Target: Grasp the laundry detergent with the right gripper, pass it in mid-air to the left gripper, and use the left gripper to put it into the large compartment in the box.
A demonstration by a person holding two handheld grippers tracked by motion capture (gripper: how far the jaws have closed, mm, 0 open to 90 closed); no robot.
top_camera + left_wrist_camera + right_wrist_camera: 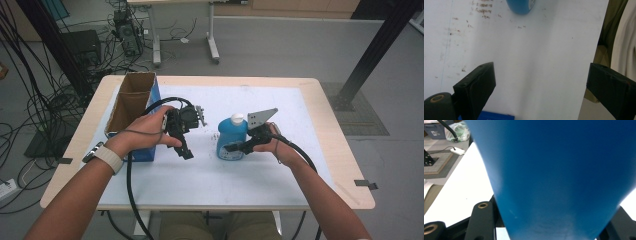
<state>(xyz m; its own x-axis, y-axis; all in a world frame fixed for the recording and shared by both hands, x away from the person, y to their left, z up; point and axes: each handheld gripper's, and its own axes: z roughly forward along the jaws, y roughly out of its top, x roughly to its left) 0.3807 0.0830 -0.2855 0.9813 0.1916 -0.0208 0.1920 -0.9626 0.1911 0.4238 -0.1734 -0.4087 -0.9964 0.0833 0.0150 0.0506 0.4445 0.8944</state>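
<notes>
Right gripper [235,146]: jaws clamped on the lower body of the blue bottle [231,140], one jaw on each flank. In the right gripper view the bottle's [554,177] blue wall sits pressed between the two black jaws. No earlier frame, so nothing noted on motion.

Left gripper [186,150]: jaws spread wide, nothing between them. In the left gripper view they frame bare white table [536,62]; the bottle's base [520,6] shows at about 12 o'clock, well apart from the jaws.

Bottle stands upright near the middle of the table [250,175], long axis vertical, white cap [237,118] pointing up (label side cannot be told). From the bottle, the left gripper lies at roughly 9 o'clock, and the open cardboard box [131,107] with blue sides sits beyond it near the table's left edge, at about 10 o'clock.
</notes>
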